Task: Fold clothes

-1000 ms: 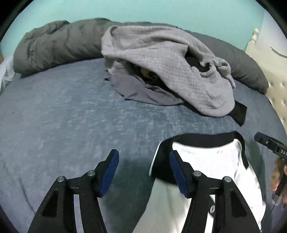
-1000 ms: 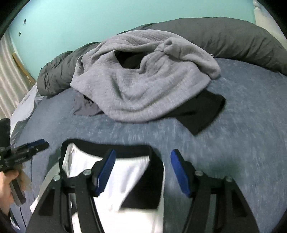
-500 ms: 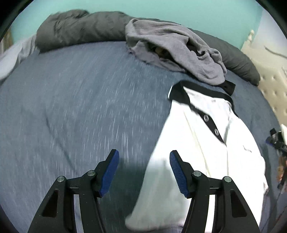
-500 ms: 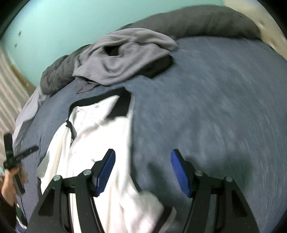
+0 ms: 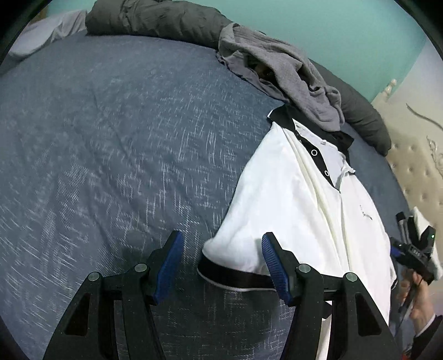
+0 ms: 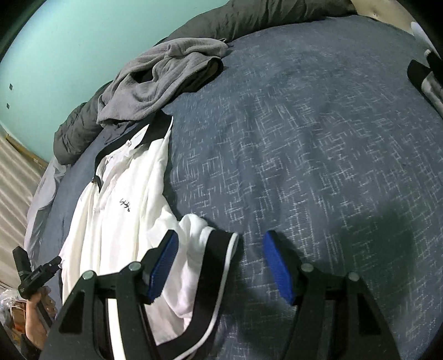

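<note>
A white polo shirt (image 5: pixel 301 199) with black collar and black sleeve cuffs lies face up on the blue bed cover (image 5: pixel 110 144). It also shows in the right wrist view (image 6: pixel 121 210). My left gripper (image 5: pixel 220 265) is open, just above one black-cuffed sleeve end (image 5: pixel 232 277). My right gripper (image 6: pixel 220 265) is open, over the other sleeve's black cuff (image 6: pixel 216 265). Neither gripper holds anything.
A pile of grey clothes (image 5: pixel 282 72) lies beyond the shirt's collar, and shows in the right wrist view (image 6: pixel 163 80). A dark grey duvet (image 5: pixel 155 19) runs along the turquoise wall. A padded headboard (image 5: pixel 415 166) stands at the right.
Both grippers pulled back from the collar down along the shirt to the sleeve ends. The shirt now lies stretched out. Both stayed open.
</note>
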